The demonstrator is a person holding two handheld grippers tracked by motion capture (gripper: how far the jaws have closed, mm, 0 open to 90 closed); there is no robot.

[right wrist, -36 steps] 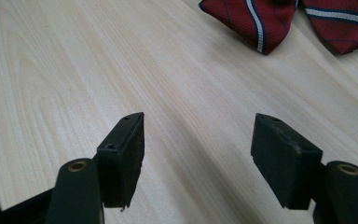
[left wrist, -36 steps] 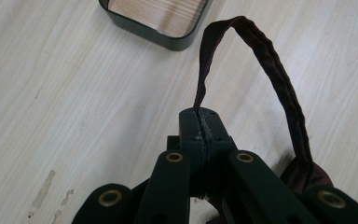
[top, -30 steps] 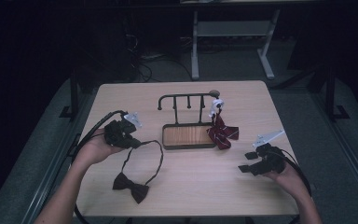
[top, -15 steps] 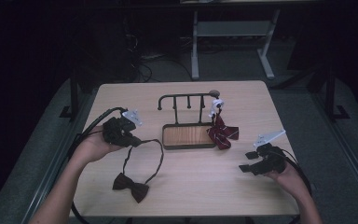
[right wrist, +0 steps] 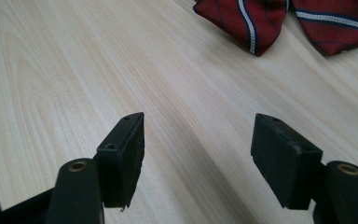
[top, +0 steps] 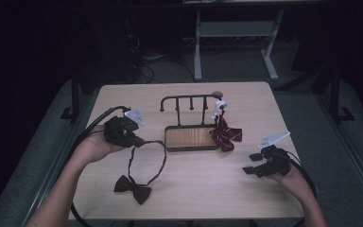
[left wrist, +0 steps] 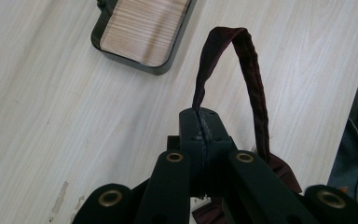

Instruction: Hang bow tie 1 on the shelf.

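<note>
One strap loop (left wrist: 242,60) pinched in left claw (left wrist: 204,122), bow (top: 132,188) apparently trailing below

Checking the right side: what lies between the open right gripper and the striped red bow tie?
Bare tabletop between the right gripper and the striped red bow tie, per the right gripper view.

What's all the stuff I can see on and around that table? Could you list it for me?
table: one, light wood, centre of the high view.
rack: one, black rail of pegs on a wood-inlaid base, middle of the table.
striped bow tie: one, dark red with pale stripes, hanging from the rack's right end.
dark bow tie: one, dark maroon, bow lying near the front left, strap loop raised.
metal frame: one, pale grey, on the floor behind the table.
left tool: one, black, shut on the dark bow tie's strap.
right tool: one, black, jaws open over bare table at right.
</note>
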